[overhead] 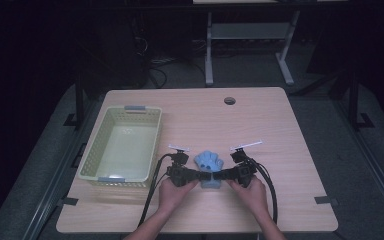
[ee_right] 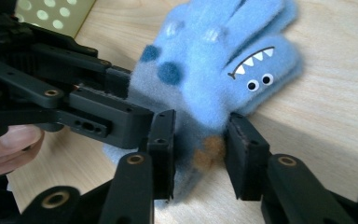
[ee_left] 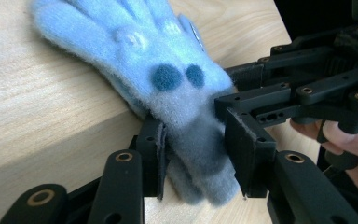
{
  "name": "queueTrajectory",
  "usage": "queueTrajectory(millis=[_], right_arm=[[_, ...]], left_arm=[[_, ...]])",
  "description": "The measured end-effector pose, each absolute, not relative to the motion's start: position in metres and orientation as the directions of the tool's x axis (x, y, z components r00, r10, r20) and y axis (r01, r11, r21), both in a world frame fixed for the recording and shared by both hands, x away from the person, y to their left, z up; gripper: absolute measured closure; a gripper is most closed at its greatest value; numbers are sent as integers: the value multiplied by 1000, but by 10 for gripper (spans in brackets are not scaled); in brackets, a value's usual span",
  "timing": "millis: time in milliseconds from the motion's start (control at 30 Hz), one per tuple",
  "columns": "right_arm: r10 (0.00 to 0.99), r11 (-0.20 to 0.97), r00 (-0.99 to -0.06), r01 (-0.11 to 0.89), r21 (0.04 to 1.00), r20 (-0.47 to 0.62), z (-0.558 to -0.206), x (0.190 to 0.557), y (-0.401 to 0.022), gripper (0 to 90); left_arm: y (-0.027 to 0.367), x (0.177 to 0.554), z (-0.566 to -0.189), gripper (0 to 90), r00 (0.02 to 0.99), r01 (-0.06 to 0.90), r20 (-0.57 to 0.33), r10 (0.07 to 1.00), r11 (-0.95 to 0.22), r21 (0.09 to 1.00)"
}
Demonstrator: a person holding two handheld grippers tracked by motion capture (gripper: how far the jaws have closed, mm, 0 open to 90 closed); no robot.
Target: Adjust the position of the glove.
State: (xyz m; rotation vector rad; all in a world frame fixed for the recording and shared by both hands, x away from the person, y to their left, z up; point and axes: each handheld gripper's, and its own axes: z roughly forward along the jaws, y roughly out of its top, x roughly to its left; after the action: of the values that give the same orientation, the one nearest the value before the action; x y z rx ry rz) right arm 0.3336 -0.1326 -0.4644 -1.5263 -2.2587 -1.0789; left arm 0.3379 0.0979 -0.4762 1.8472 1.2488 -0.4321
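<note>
A blue fuzzy glove is lying on the table, fingers pointing away from the person, cuff end caught between the two grippers; left gripper is brought in from the glove's left, jaws narrowed around the cuff, pads seen against the fleece on both sides, so it is read as clamped on the glove; right gripper is set opposite on the same cuff, the jaw on that view's left pressed into the fabric, the other pad close at the edge, contact there probably made but not clearly shown in the right gripper view; the two gripper heads are nearly touching across the cuff; step in hand is judged to be the two-sided grasp of the glove, lift not yet begun, glove flat on the wood; a pale green basket is placed well to the left of the left gripper, nothing seen inside; next move is judged to call for firm grip on both sides, a joint lift without stretching the cuff, then carriage leftward over the basket rim.
</note>
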Motion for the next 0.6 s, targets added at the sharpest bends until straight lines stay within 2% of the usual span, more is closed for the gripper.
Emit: queueTrajectory(millis=[200, 600], right_arm=[[699, 187, -438, 874, 448, 565, -465, 334, -132, 720], [668, 169, -435, 879, 446, 604, -466, 337, -136, 787]], left_arm=[[95, 338, -477, 665, 461, 868, -658, 596, -146, 475], [99, 343, -480, 765, 442, 880, -706, 553, -117, 460]])
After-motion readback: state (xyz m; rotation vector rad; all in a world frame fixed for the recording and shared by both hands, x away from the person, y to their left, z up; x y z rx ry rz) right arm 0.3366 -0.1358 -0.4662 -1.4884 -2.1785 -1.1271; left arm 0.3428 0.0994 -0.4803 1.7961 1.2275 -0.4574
